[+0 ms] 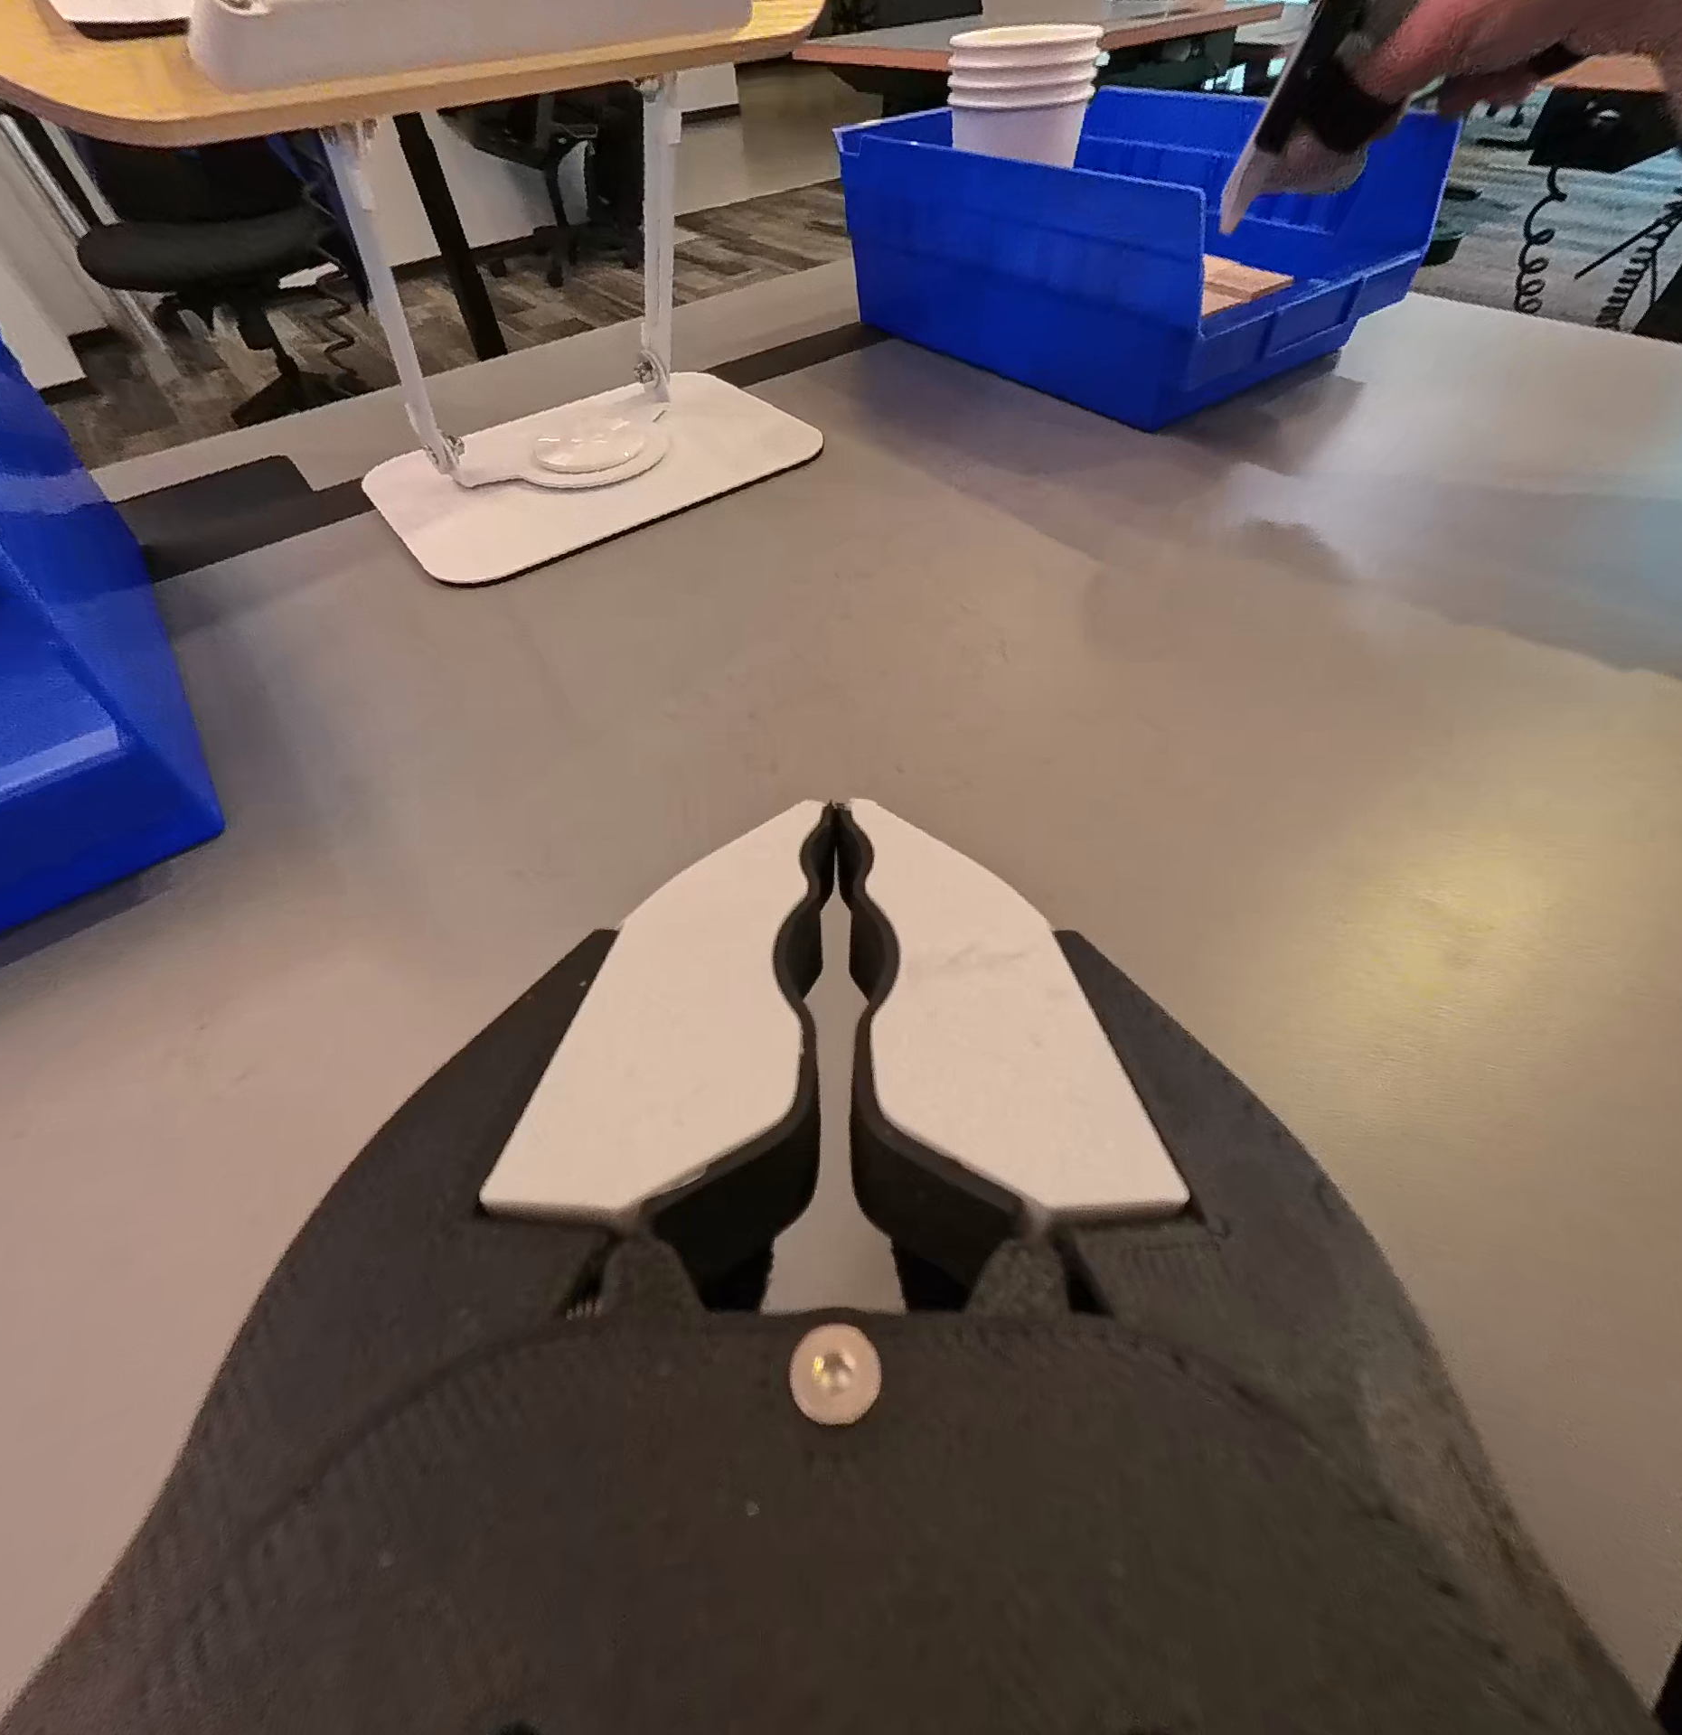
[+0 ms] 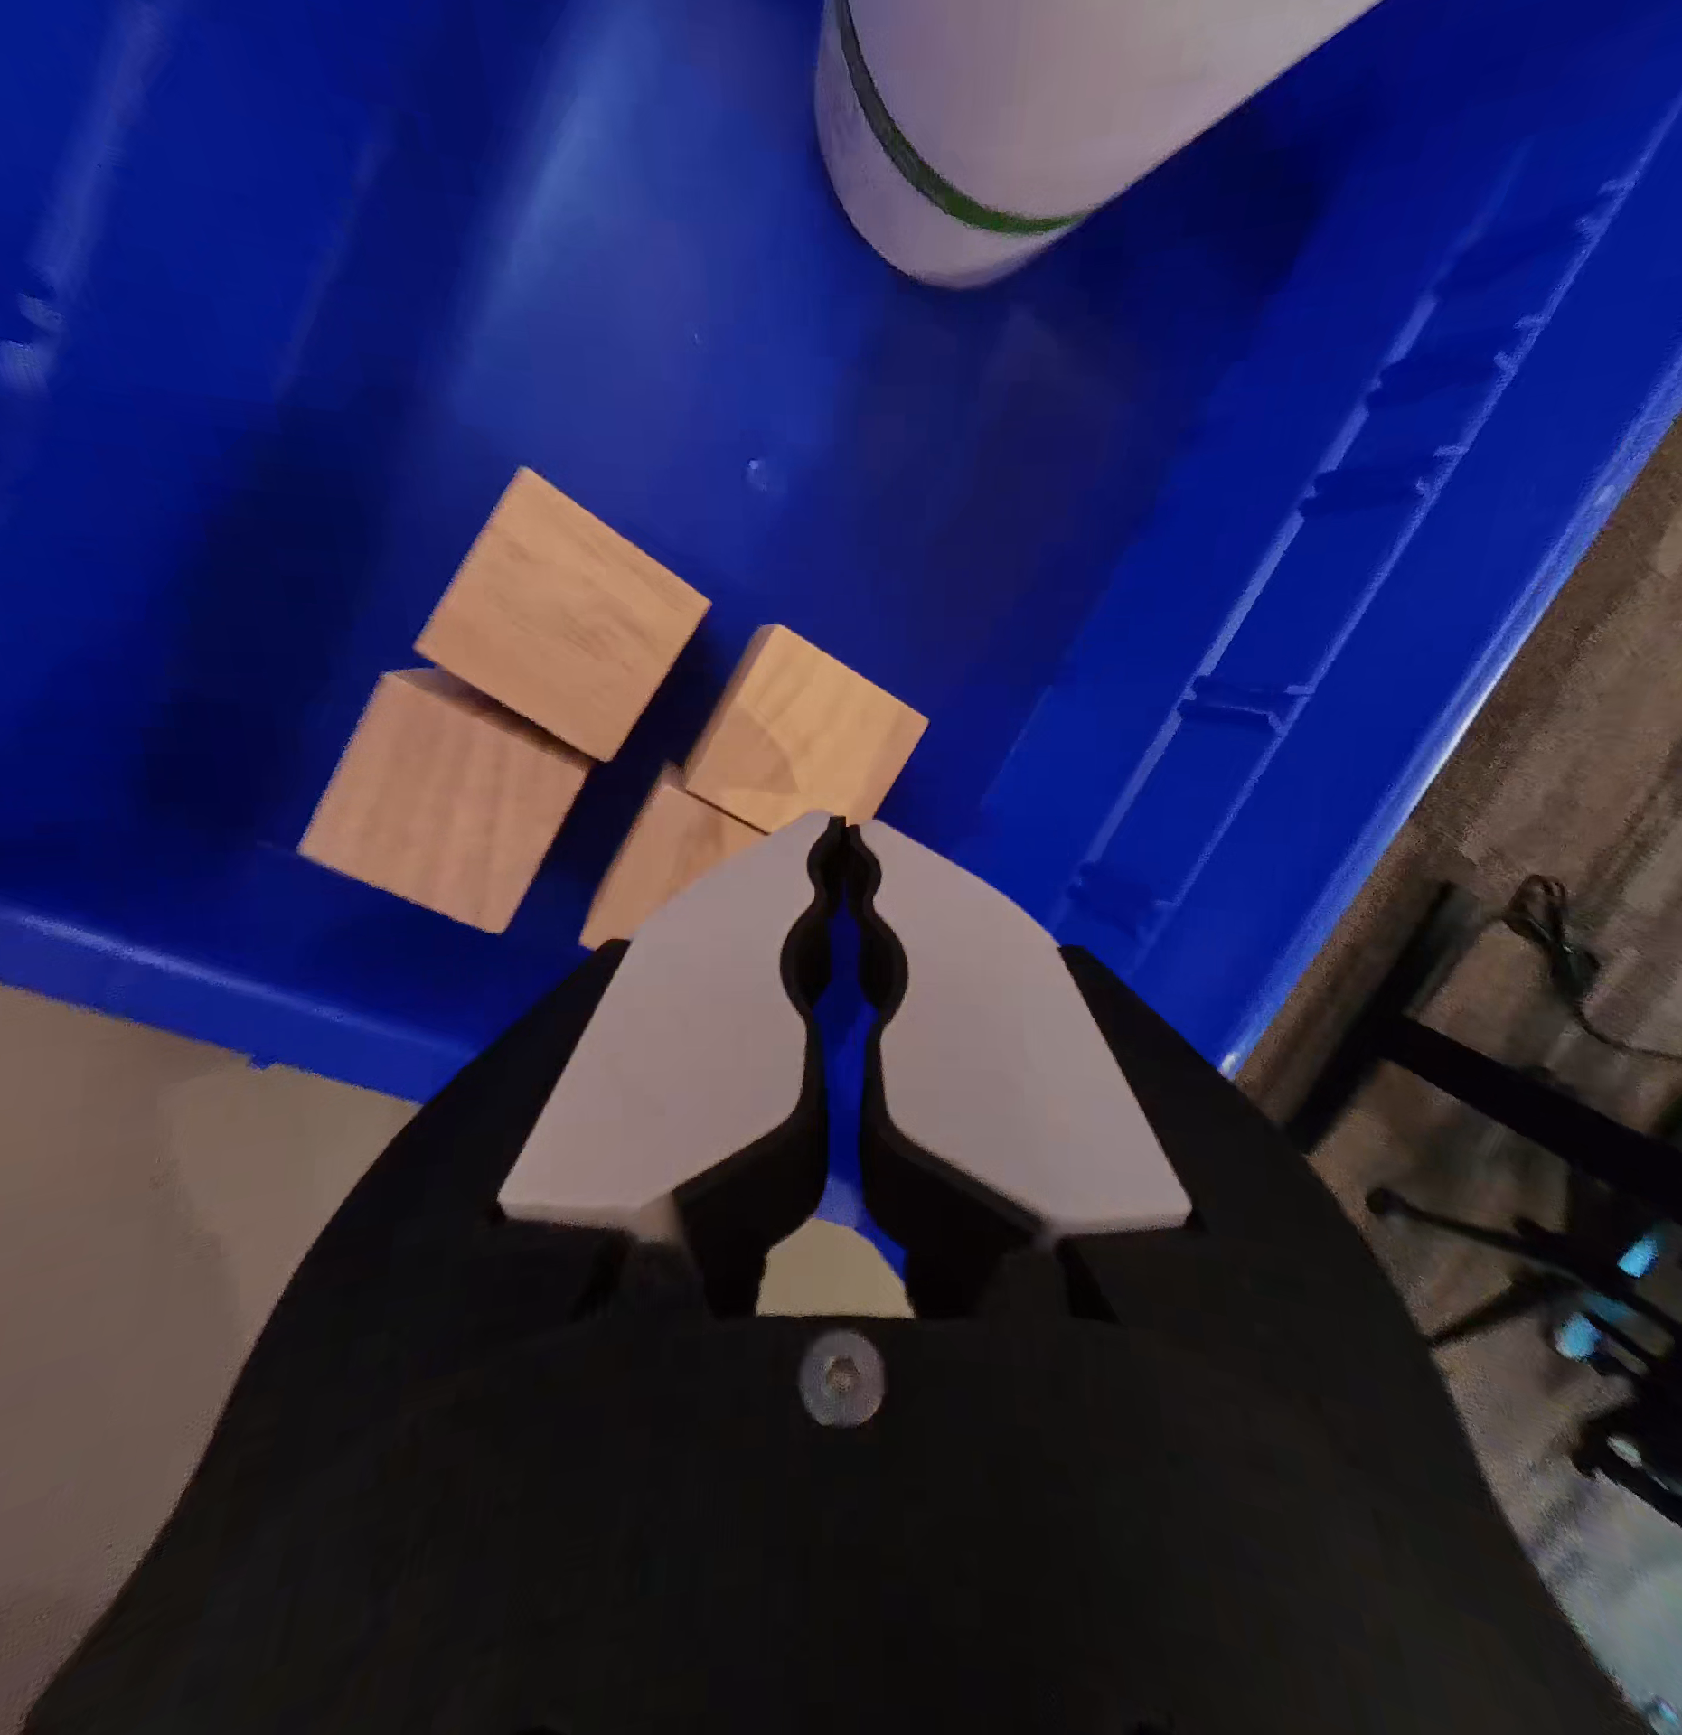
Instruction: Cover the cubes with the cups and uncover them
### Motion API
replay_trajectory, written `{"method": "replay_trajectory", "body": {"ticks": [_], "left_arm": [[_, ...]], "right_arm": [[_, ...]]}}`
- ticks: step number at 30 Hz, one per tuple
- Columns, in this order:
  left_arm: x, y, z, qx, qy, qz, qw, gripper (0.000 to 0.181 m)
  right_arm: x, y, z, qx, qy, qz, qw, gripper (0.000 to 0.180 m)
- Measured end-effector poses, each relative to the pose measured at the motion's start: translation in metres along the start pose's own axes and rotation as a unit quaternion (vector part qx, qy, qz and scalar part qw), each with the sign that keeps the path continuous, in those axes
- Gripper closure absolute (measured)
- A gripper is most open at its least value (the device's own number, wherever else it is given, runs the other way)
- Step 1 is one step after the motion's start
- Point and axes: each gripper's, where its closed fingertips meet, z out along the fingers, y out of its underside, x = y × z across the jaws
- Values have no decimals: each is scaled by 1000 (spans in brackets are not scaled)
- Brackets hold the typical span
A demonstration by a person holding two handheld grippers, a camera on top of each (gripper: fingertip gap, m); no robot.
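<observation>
Hovering over blue bin (image 2: 1287,657) w/ right gripper (image 2: 841,826), tips pinched together, clenched on nothing, pointing down at wooden cubes (image 2: 564,610) on bin floor. Four cubes visible in right wrist view: two touching at left, two touching at right, nearest one partly hidden behind gripper tips; narrow gap betw. the pairs. Beyond cubes, white cups (image 2: 987,141) w/ green band near base, blurred, standing at far end of same bin. From left wrist view: same stack of cups (image 1: 1020,94) upright in bin (image 1: 1053,272), right gripper (image 1: 1287,141) angled down over bin's open front, held by a hand (image 1: 1475,47). Left gripper (image 1: 837,807) also clenched, empty, low over grey table (image 1: 1100,657), well apart from bin; white stand (image 1: 593,469) ahead, second blue bin (image 1: 67,704) at left edge. Step in hand, as judged: fetching stage, nothing yet on table, no cube covered. Next move prob. calls for opening right gripper, squaring it to one cube's faces, lowering around it w/o nudging its touching neighbour, then lifting out to table. Tight pairing = risk of dragging two. Cups to follow, needing light squeeze so paper wall not crushed.
</observation>
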Motion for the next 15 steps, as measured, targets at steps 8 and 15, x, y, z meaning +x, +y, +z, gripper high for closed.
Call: {"method": "replay_trajectory", "body": {"ticks": [8,15], "left_arm": [[1,0,3,-5,11,9,1000,181],[-1,-2,3,3,14,3,1000,181]], "right_arm": [[6,4,12,-20,6,9,1000,180],[0,0,12,-12,-19,16,1000,180]]}}
